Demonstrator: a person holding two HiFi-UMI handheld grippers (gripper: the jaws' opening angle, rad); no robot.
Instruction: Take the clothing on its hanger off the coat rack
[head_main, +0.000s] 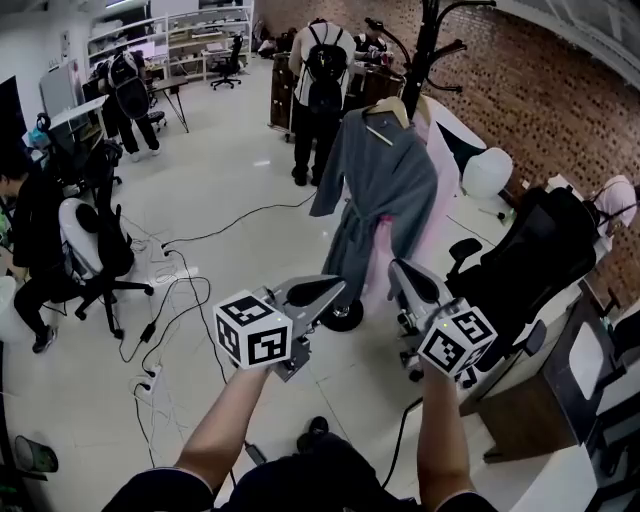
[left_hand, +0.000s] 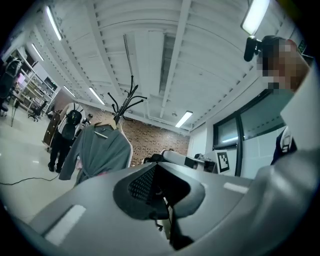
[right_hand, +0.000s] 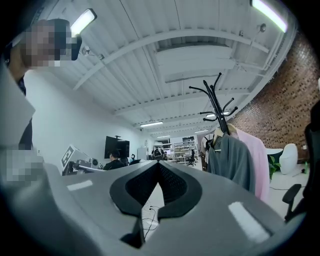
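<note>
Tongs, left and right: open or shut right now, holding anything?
Left tongs: shut, nothing held.
Right tongs: shut, nothing held.

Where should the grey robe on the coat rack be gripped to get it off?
Probably the wooden hanger, at its exposed shoulder near the hook, coming from the person's side. The robe hangs facing that way, its cloth is limp, and the hanger must lift off the rack.

black office chair (head_main: 545, 245) at right; floor cables (head_main: 165, 262); brick wall (head_main: 535, 90) beyond
</note>
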